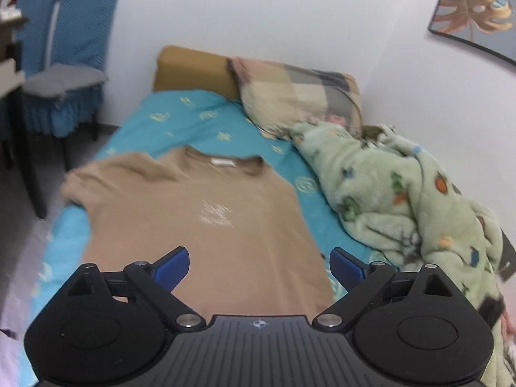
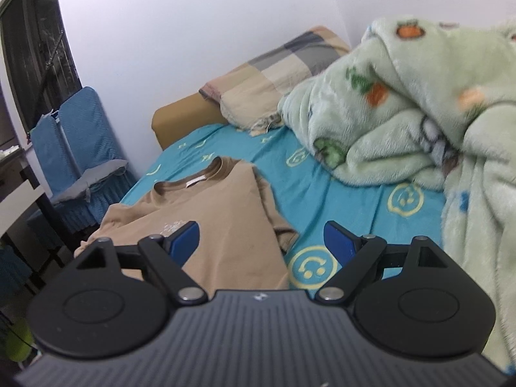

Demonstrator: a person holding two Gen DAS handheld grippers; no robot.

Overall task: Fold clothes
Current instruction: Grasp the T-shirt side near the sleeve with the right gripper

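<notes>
Lying flat on the turquoise bedsheet (image 1: 200, 122), front up with its collar toward the headboard (image 1: 190, 69), a tan T-shirt (image 1: 206, 225) covers the near part of the bed. A faint white print sits on its chest and a white label shows inside the neckline. In the left wrist view one sleeve drapes toward the bed's left edge; in the right wrist view the other sleeve lies spread on the sheet beside a yellow smiley motif.

The left gripper (image 1: 259, 266) hangs above the shirt's lower half, its blue fingers (image 1: 172, 266) spread wide with nothing between them. The right gripper (image 2: 262, 242) is likewise spread and empty, poised over the shirt's right side and the sheet just beside it.

A crumpled pale green fleece blanket (image 1: 403, 200) with cartoon prints is heaped along the wall side, near the shirt but apart from it. A plaid pillow (image 1: 300, 93) leans against the headboard. A blue-covered chair (image 1: 64, 64) stands off the bed's left side, and a leaf picture (image 1: 474, 9) hangs on the wall.
</notes>
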